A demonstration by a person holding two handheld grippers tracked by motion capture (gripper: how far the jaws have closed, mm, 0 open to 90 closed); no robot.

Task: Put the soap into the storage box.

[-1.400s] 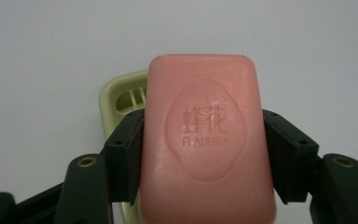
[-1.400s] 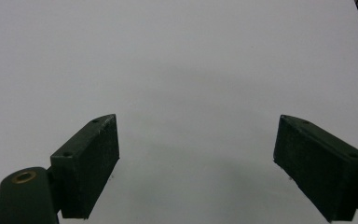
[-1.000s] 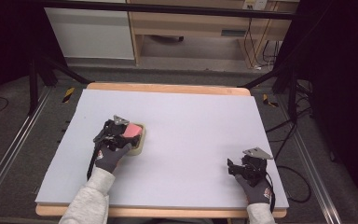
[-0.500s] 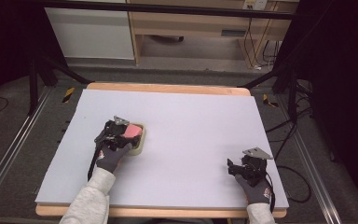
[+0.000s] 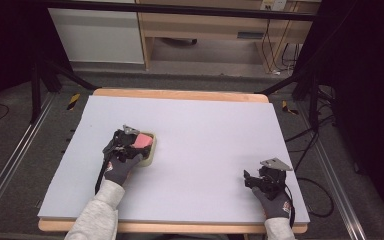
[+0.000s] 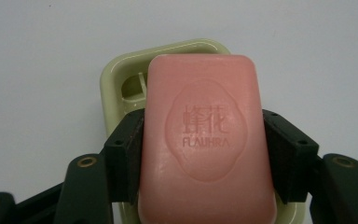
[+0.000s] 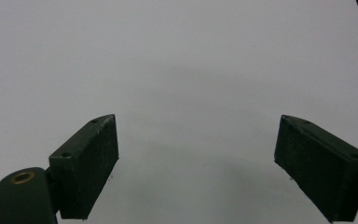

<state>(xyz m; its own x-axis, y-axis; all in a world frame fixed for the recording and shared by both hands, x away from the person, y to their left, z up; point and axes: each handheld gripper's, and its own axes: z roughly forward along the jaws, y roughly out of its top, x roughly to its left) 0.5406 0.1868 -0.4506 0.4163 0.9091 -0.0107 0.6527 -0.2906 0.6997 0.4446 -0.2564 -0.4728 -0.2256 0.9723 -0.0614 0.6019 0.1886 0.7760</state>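
We hold the soap [image 6: 205, 144] in the left gripper [image 6: 204, 154], its jaws clamped on the bar's two long sides. The bar sits over the dish [image 6: 121, 84], a pale green tray lying on the table [image 5: 205, 125]; whether the bar's underside touches the dish we cannot tell. In the high view the soap [image 5: 142, 140] and dish [image 5: 149, 156] lie left of the table's middle, under the left gripper [image 5: 130, 142].

We judge the step in hand to be either seating the bar in the dish or lifting it out. Either way, we should keep the bar level and its long sides parallel to the dish walls, so no corner catches the rim. If we are setting it down, we lower until the bar rests on the dish ribs, then open the jaws evenly so neither pad drags it sideways. Soap is slick, so a steady squeeze matters more than a hard one.

The right gripper [image 5: 265, 180] rests well right of the dish, near the table's front edge, its jaws wide apart with nothing between them [image 7: 196, 158].
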